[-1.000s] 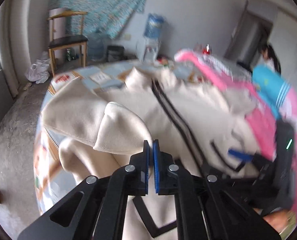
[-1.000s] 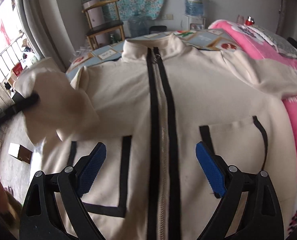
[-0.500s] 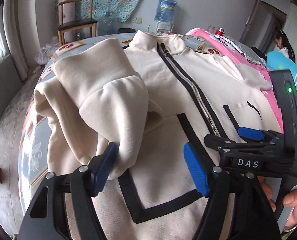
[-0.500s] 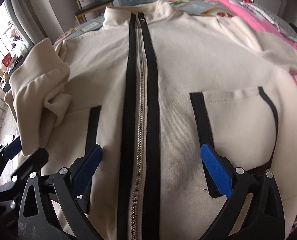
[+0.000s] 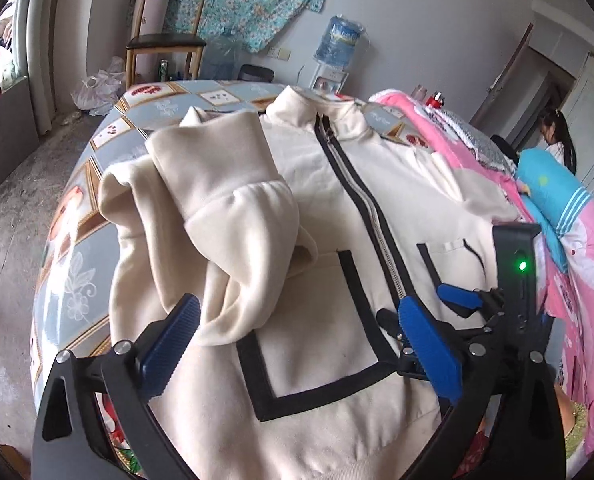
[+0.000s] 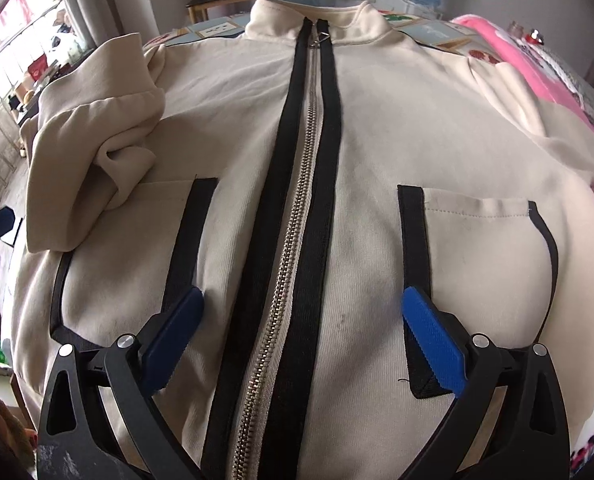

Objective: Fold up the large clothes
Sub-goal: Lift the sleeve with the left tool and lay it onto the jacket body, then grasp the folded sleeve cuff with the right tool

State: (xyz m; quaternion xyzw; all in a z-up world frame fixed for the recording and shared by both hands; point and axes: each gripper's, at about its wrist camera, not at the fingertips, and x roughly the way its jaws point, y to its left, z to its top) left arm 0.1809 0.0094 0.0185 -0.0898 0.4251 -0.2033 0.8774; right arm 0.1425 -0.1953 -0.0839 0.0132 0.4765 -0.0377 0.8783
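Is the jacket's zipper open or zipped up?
Zipped up: the zipper runs closed from hem to collar on the cream jacket, with its pull at the top.

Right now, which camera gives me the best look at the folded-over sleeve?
The left wrist view: the folded-over sleeve sits centre frame, its cuff and bunched folds lying on the jacket front. The right wrist view shows the sleeve only at its left edge, small and stretched by the lens.

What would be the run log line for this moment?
left tongs: opening, empty | right tongs: open, empty | sleeve: folded over jacket
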